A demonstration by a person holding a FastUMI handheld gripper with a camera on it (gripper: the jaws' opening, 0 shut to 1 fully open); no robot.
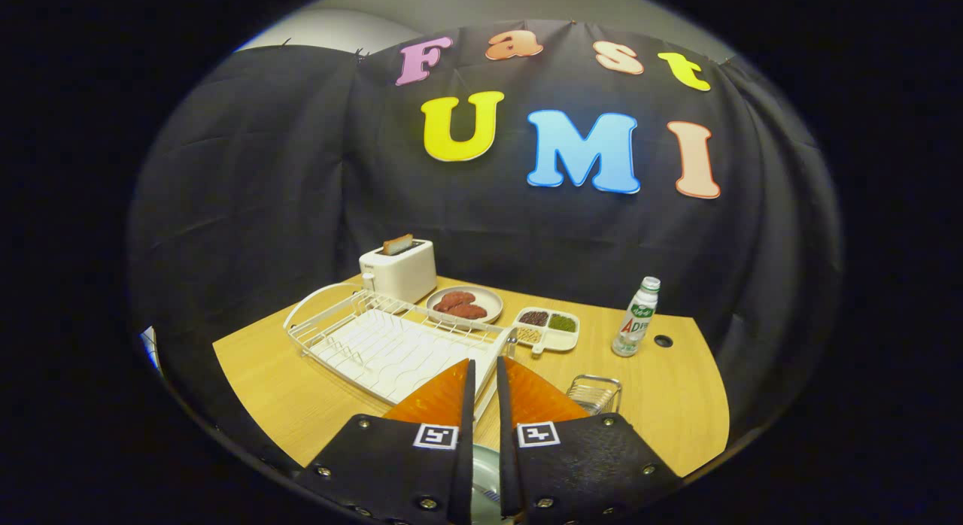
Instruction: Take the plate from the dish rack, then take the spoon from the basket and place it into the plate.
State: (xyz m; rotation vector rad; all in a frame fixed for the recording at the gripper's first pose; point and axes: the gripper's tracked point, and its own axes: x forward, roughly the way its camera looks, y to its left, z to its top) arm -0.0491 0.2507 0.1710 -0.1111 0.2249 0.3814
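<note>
My gripper [485, 363] hangs above the table's near side, fingers drawn close with only a narrow slit between them. In that slit, low near the finger bases, a pale rim of the plate [486, 474] shows, pinched from both sides; the rest of it is hidden under the fingers. Just beyond the fingertips lies the white wire dish rack [376, 344], its slots bare. A small metal wire basket [594, 393] stands right of the fingers; I cannot make out the spoon in it.
Behind the rack stand a white toaster [399, 269] with bread in it and a round plate of red meat [465, 303]. A divided tray of grains [548, 328] and a small bottle [636, 318] sit further right on the wooden table [263, 374].
</note>
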